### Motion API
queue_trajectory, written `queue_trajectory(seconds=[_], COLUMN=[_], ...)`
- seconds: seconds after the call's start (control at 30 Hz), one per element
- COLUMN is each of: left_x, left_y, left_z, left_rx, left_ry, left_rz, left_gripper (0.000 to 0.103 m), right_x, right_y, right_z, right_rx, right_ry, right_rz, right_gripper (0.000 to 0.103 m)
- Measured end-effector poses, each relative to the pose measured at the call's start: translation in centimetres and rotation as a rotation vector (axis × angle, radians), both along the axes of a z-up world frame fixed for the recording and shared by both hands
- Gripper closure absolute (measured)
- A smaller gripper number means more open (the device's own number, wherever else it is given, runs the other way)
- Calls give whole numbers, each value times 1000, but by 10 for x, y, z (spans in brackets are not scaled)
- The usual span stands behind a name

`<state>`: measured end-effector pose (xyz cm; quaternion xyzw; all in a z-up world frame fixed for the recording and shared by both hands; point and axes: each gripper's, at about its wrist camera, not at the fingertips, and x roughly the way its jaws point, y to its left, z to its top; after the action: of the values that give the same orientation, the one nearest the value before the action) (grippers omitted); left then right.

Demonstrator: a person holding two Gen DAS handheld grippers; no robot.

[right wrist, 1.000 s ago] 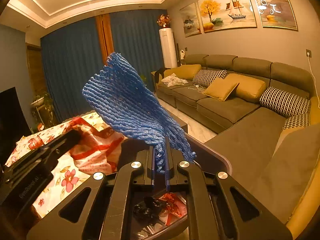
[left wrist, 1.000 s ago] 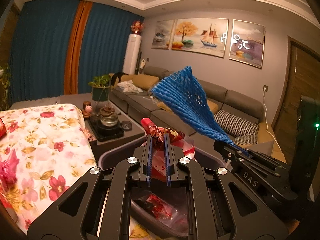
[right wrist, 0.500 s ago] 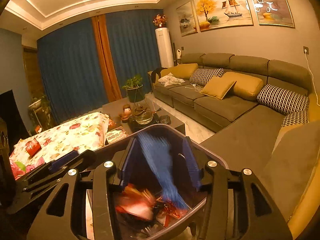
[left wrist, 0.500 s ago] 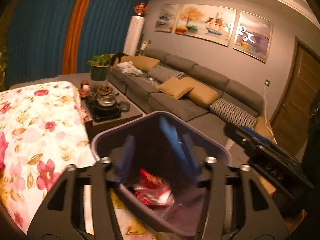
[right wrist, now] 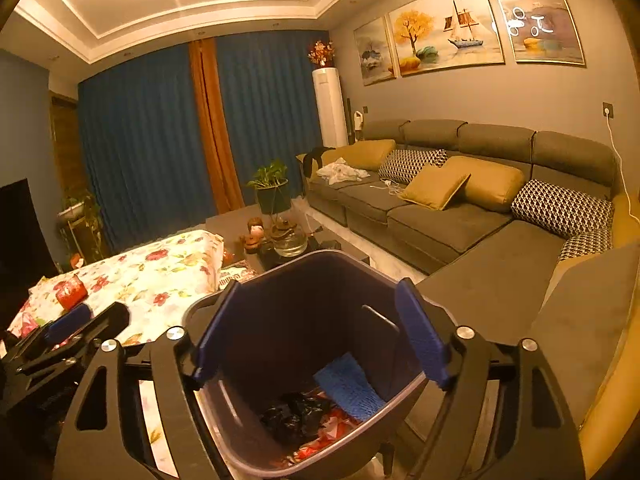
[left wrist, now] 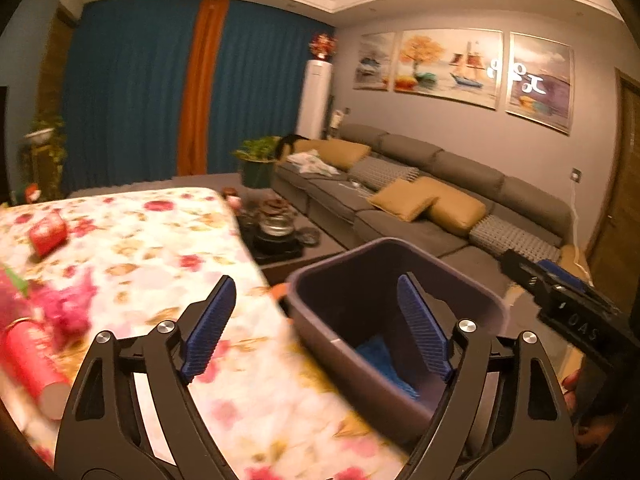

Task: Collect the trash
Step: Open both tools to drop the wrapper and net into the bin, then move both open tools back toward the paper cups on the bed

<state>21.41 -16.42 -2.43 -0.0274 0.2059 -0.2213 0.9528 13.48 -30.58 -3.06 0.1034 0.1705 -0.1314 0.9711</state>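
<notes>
My right gripper (right wrist: 316, 336) hangs over the mouth of the grey bin (right wrist: 224, 412), jaws opening with nothing between them. Below its fingers the blue foam net (right wrist: 348, 388) lies in the bin on top of a black bag (right wrist: 296, 416) and red wrappers (right wrist: 320, 440). My left gripper (left wrist: 316, 328) is opening too, empty, with one finger over the floral tablecloth (left wrist: 132, 248) and the other over the bin's rim.

More trash waits ahead and to the left of that gripper: a red can (left wrist: 48, 234), a crumpled pink wrapper (left wrist: 66, 304) and a red cylinder (left wrist: 30, 360) nearest my left finger. I judge the wrapper to be light and soft, best pinched at its bunched middle. The can and the cylinder look stiff and may roll, so I would close across the body. The cloth could drag with a low pass.

The tabletop is open. The bin's rim sits tight against the table edge, and my two grippers are close together there
</notes>
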Motion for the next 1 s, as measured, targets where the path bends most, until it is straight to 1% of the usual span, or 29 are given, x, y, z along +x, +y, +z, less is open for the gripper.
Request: queue_trajectory(seconds=[0.07,0.27,0.33,0.4,0.6,0.63,0.73,0.9,1.0], left_x=[-9,-33,-42,-50,-74,-81,-97,-120,-128], left_y=[16,74,100,124,189,206,239,285,304], left_z=[2,6,3,0,-7,-9,-10,-11,-12], left_rx=[8,41,60,62,75,68,47,38,38], left_ry=[-15,-36,-34,-28,4,10,13,2,3], left_rz=[49,194,262,316,456,487,549,644,676], left_gripper=[20,18,18,18,18,18,18,18,18], right_x=[-3,-4,-5,-4,-3,-3,0,3,4], right_y=[4,41,57,73,135,148,189,257,291], right_z=[0,1,0,-1,-6,-9,-17,-34,-40], right_rx=[1,-2,-5,-6,-20,-28,-33,-58,-66], right_ry=[-2,-2,-3,-2,9,17,43,80,94], right_rz=[12,94,132,164,299,323,416,561,627], right_gripper=[25,25,25,25,25,25,25,25,25])
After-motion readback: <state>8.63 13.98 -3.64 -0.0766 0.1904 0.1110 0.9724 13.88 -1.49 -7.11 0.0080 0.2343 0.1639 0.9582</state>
